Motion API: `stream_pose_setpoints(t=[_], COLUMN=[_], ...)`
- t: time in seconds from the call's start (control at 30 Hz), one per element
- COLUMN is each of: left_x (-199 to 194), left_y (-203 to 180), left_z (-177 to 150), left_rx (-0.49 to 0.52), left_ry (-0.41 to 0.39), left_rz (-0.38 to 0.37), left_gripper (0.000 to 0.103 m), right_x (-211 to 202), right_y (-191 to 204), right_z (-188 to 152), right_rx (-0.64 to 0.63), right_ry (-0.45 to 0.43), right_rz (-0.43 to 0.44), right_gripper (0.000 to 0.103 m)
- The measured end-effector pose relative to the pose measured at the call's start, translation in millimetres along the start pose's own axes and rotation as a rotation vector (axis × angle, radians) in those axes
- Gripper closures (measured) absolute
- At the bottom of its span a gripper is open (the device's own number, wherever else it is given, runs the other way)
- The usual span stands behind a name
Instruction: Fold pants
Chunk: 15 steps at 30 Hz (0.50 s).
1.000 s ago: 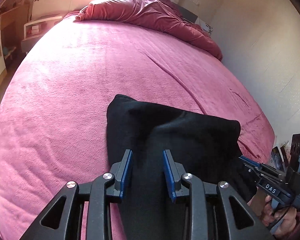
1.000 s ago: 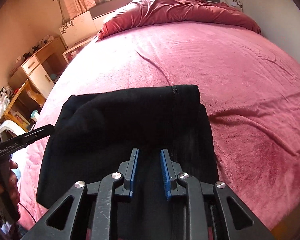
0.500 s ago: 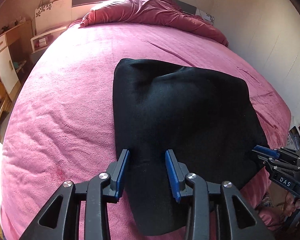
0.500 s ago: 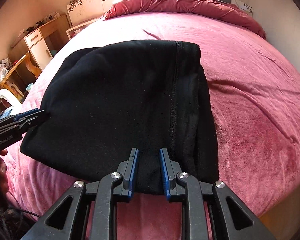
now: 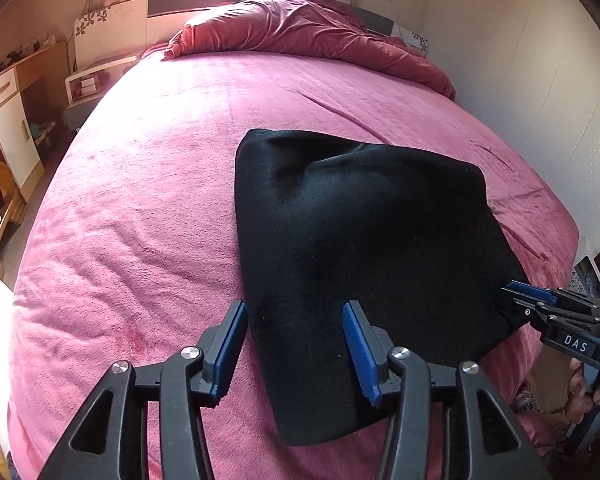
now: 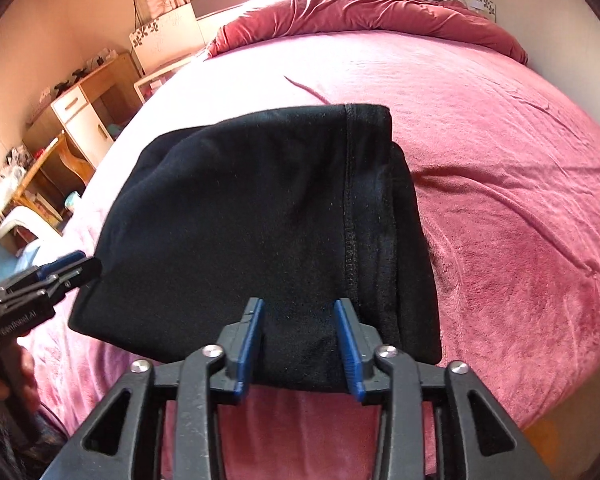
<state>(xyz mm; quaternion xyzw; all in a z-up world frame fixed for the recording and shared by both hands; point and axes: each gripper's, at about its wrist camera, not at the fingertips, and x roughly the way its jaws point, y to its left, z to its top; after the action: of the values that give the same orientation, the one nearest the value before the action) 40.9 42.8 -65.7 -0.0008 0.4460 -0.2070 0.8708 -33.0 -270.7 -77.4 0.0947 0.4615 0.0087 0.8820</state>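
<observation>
The black pants (image 5: 364,248) lie folded into a compact block near the front edge of the pink bed (image 5: 148,184). The left gripper (image 5: 296,344) and right gripper (image 6: 298,346) have just been opening, jaws now wide, near hem between unpressed; back both straight off without dragging the fold

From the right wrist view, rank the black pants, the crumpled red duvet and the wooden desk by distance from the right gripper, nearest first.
1. Black pants: folded on the bed, their near edge between the open jaws of the right gripper.
2. Wooden desk: off the bed's left side.
3. Red duvet: bunched at the far headboard end.
</observation>
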Motion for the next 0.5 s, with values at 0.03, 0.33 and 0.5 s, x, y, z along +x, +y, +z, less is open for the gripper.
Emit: stream_pose_setpoints(t=[0.03,0.33,0.5], left_x=[-1.3,-6.9,-5.9], left_y=[1.4,13.9,21.2], left_z=[0.5,4.0,4.6], left_rx=[-0.003,-0.031,-0.053], left_ry=[-0.003,-0.007,0.006], left_rz=[0.000,-0.014,-0.036], left_gripper=[0.049,0.044,0.044], right_x=[-2.3,-13.0,-11.1], right_y=[-2.6,-43.2,-62.1], right_z=[2.2,14.4,15.7], right_rx=[0.009,0.132,0.195], right_ry=[-0.005,-0.026,-0.010], right_rz=[0.003,0.009,0.017], right_gripper=[0.057,0.035,0.030])
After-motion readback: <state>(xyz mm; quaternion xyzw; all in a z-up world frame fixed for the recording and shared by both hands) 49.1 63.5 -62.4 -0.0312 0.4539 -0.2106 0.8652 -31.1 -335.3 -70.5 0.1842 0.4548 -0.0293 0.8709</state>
